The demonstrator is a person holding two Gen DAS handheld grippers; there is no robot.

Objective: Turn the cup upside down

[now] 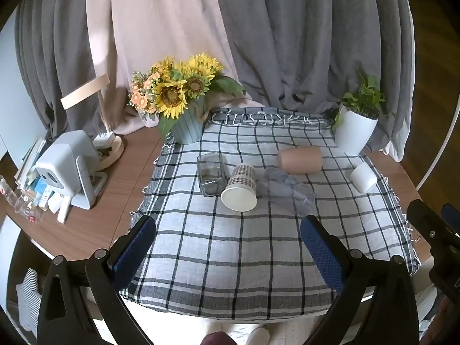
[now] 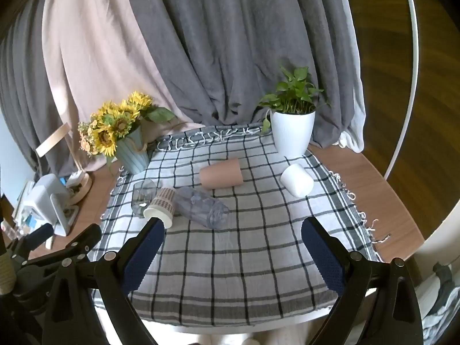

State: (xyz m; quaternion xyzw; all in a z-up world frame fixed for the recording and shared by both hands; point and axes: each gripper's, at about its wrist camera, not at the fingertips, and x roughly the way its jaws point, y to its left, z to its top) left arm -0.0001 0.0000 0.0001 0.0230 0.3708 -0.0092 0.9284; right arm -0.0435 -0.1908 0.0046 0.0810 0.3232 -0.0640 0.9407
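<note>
Both wrist views look forward and down over the near edge of the surface (image 1: pixel 95 218), set back from the things on it. The left view sits further left, the right further right. Both share the cloth (image 1: pixel 230 244), cups, sunflowers (image 2: pixel 115 126) and plant (image 2: pixel 293 120).

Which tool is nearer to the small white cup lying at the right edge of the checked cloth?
The right tool. The small white cup lies ahead of it, slightly right. For the left tool, the cup lies far to its right.
</note>
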